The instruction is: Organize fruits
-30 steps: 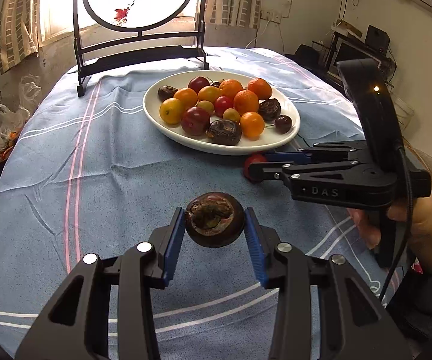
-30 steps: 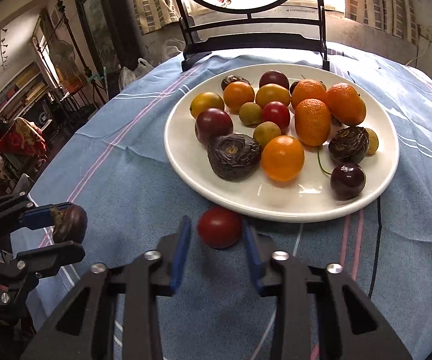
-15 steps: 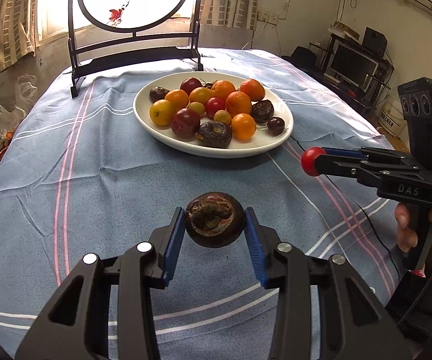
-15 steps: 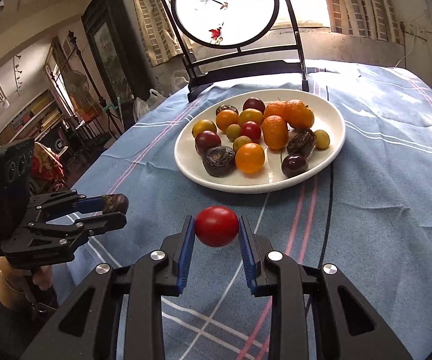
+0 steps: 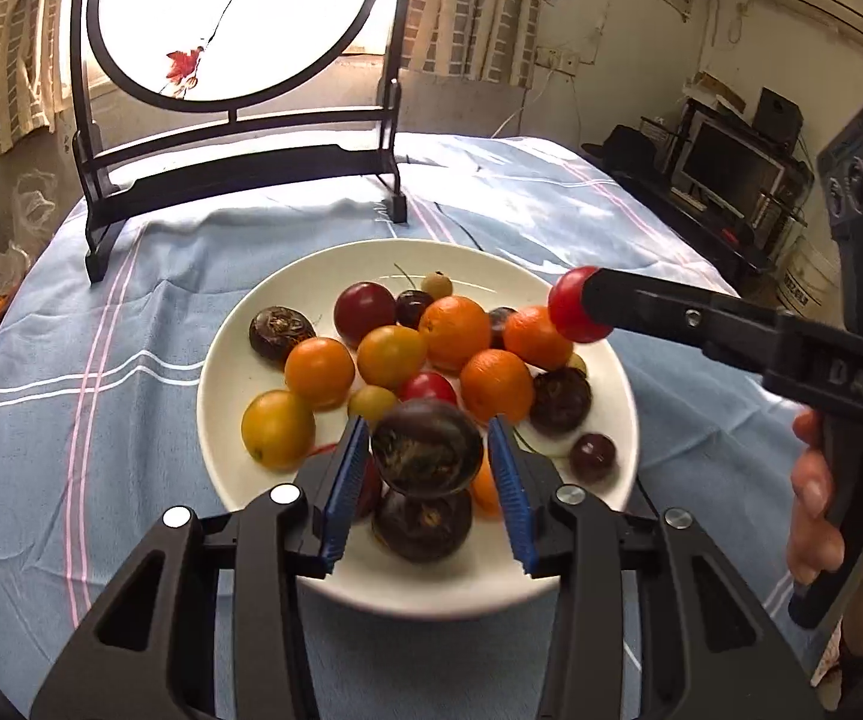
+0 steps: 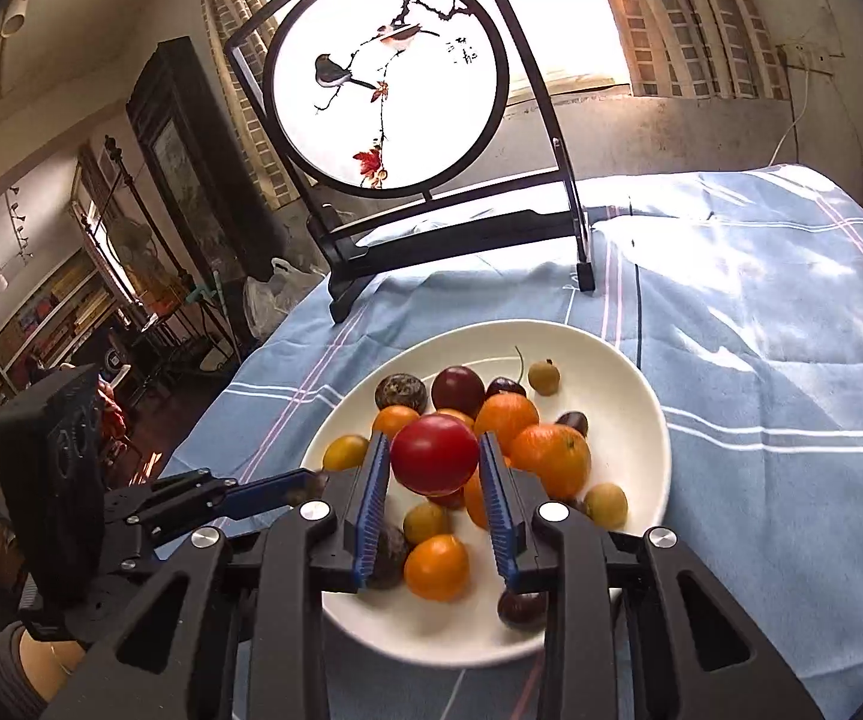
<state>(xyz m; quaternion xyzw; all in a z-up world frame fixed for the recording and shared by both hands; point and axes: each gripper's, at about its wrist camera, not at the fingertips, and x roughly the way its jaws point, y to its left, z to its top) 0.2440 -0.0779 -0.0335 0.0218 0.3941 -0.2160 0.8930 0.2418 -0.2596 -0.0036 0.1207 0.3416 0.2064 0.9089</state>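
Observation:
A white plate point(image 5: 233, 360) point(image 6: 629, 408) on the blue cloth holds several oranges, yellow fruits, dark passion fruits and small red ones. My left gripper point(image 5: 428, 459) is shut on a dark wrinkled passion fruit point(image 5: 425, 447) and holds it above the plate's near side. My right gripper point(image 6: 434, 465) is shut on a red tomato point(image 6: 434, 453) above the plate; in the left wrist view the tomato point(image 5: 575, 312) hangs over the plate's right side. The left gripper point(image 6: 305, 483) shows at left in the right wrist view.
A black stand with a round painted screen point(image 5: 215, 18) point(image 6: 389, 78) stands on the table behind the plate. The blue striped tablecloth point(image 5: 101, 360) point(image 6: 779, 360) surrounds the plate. Shelves and a monitor point(image 5: 725, 168) lie beyond the table's right edge.
Both grippers have moved forward from over the cloth to above the plate, each still holding its fruit. The plate now fills the view's middle.

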